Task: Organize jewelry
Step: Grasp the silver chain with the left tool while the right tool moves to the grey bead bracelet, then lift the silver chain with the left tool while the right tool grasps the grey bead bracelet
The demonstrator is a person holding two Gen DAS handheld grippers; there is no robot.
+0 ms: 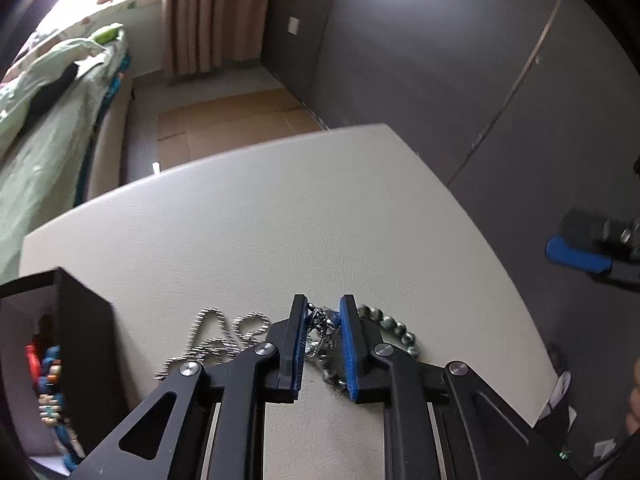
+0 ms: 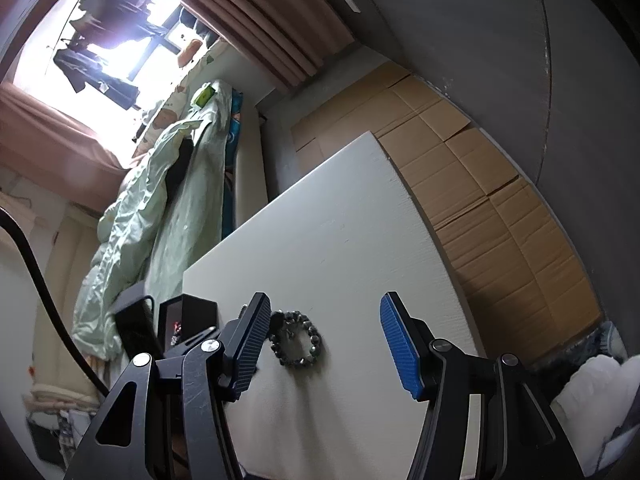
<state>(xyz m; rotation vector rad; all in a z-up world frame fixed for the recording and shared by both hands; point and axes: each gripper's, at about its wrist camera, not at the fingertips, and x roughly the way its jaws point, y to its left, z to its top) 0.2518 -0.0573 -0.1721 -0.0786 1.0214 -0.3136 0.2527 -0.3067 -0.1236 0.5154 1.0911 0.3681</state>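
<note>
At far left our black box [image 1: 82, 344] stands open with bright beads inside. Beside it the chain [image 1: 218, 334] lies bunched on the table [image 1: 280, 220], its pendant [image 1: 323, 326] between our left gripper [image 1: 323, 344] pads, which are nearly pressed together on it. We judge the chain light, limp and snag-prone, so the pendant is the sound hold. The bead bracelet [image 2: 298, 338] lies just right. Our right gripper [image 2: 326, 340] hovers higher, tilted, spread wide and empty
</note>
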